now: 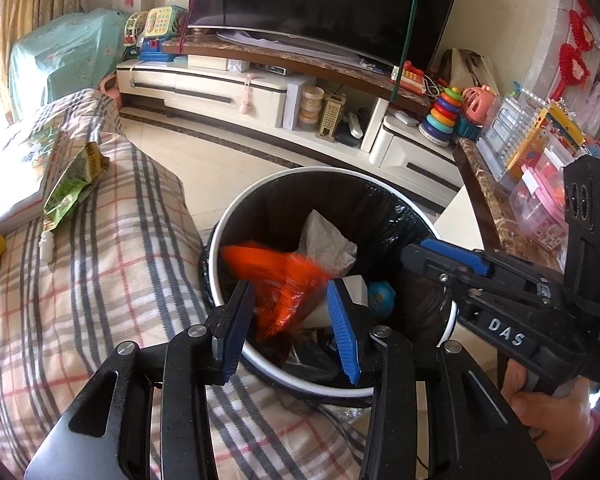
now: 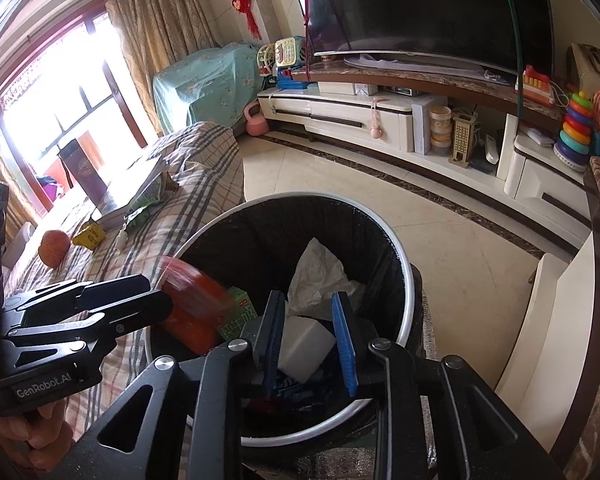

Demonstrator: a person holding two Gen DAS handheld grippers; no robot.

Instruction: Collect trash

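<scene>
Both grippers are held over the black-lined trash bin (image 1: pixel 236 216). The left gripper (image 1: pixel 290 320) is seen with its jaws apart, a blurred orange wrapper (image 1: pixel 278 280) between them over the bin's mouth, untouched by the pads. The right gripper (image 2: pixel 310 338) is likewise parted and empty, above white paper (image 2: pixel 320 272) inside the bin.

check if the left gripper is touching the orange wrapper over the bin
Cannot tell. In the left wrist view the orange wrapper sits blurred between the open jaws of the left gripper, its edges smeared against both pads.
</scene>
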